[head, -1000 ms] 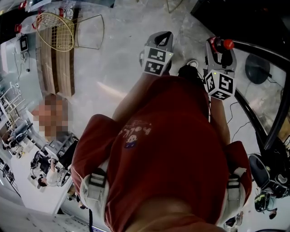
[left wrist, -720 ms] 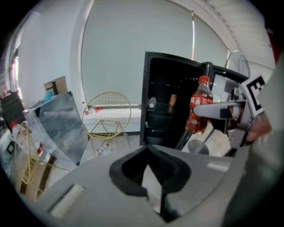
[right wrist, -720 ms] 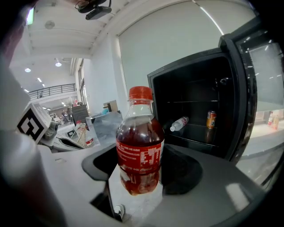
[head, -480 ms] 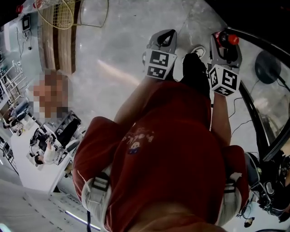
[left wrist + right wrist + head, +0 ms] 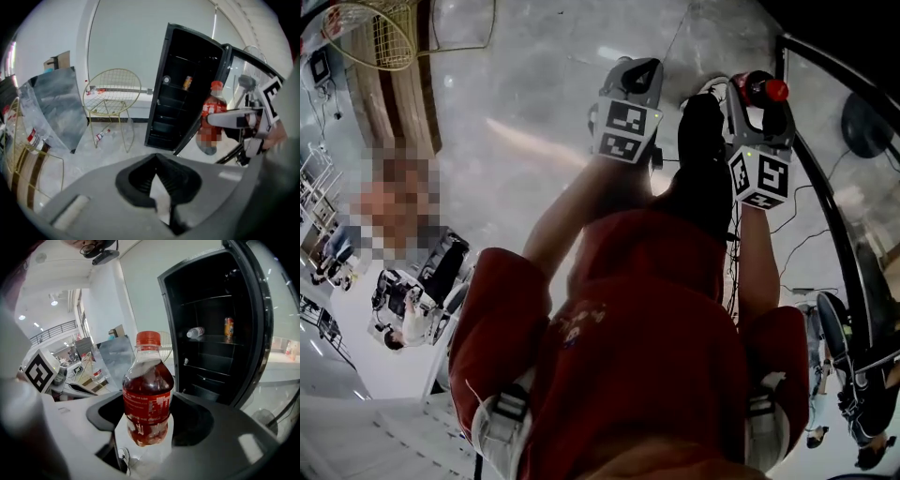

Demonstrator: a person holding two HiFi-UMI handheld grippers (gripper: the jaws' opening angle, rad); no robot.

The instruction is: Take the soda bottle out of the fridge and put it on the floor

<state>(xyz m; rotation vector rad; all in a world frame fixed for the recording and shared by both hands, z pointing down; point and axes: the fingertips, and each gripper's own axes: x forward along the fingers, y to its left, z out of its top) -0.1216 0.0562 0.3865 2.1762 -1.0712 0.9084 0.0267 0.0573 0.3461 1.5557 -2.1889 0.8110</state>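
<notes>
Pale grey, glossy stone-look floor (image 5: 544,84) fills the head view from 10 to 1 o'clock, and that's where the clear plastic soda bottle (image 5: 147,394) w/ red cap, red label and dark-red drink has to end up. It's already out of the tall black fridge (image 5: 211,333): it sits upright between the jaws of the right gripper (image 5: 147,430), pads pressing its lower body below the label. It's in the air, not yet down, w/ the cap showing at 1 o'clock in the head view. The left gripper (image 5: 159,187) is clenched on nothing, tips meeting, at 12 o'clock just beside the right one. Step in hand, as I judge it: the set-down. To do it well, hold the bottle vertical, bring the base flat onto bare floor, let go only once the base takes the weight, then back the jaws straight off so they don't clip it. The grip is low and the liquid can slosh, so go slow at the end. Pick a spot away from the person's light trainer (image 5: 123,456), which the right gripper view shows right under the bottle at 6 o'clock. The polished surface is prob. slick, so no sideways nudge. Room: the fridge's glass door (image 5: 283,319) stands open at 3 o'clock in that view. An orange can (image 5: 228,327) and a clear bottle on its side (image 5: 196,332) sit on a shelf. A gold wire chair (image 5: 112,101) is at 10 o'clock in the left gripper view, w/ a small bottle (image 5: 102,136) lying on the floor by its legs. Walls are white.
</notes>
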